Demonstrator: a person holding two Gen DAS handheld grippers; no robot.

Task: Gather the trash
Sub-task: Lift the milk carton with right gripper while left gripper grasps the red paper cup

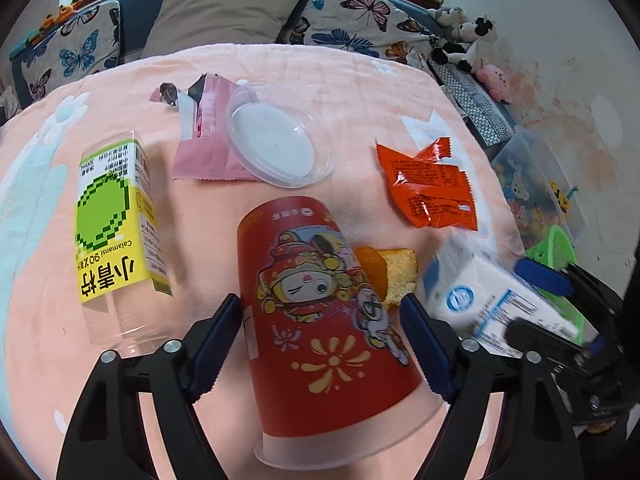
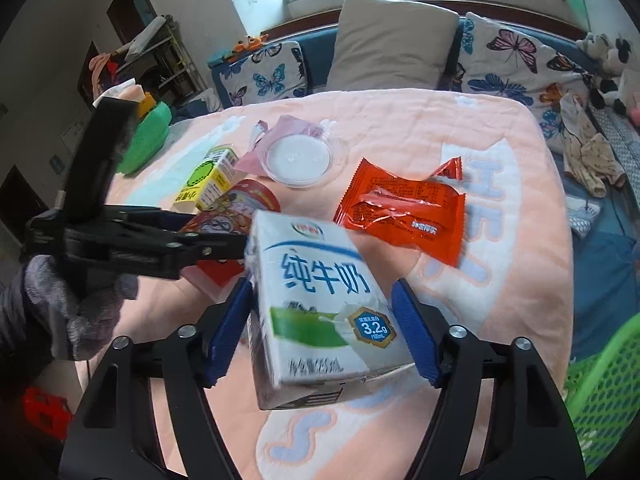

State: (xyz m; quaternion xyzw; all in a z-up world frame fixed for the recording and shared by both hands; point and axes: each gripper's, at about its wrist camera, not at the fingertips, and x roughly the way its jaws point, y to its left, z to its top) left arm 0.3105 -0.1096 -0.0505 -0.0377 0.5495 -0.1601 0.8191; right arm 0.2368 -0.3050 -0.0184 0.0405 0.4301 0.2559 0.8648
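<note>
Left hand-held gripper (image 1: 320, 312) straddles the red paper cup (image 1: 320, 304) lying on the pink blanket-covered surface (image 1: 360, 92), its blue pads at the cup's sides; whether they press I cannot tell. Right hand-held gripper (image 2: 320, 304) likewise brackets the milk carton (image 2: 316, 304). Farther off lie an orange wrapper (image 2: 400, 212), a clear lid (image 2: 300, 160) and a green-labelled bottle (image 1: 116, 232).

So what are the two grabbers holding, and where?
The right gripper pinches the milk carton by its opposite sides. On the left gripper, the fingers straddle the lying red paper cup's middle; whether they grip it yet cannot be told.
</note>
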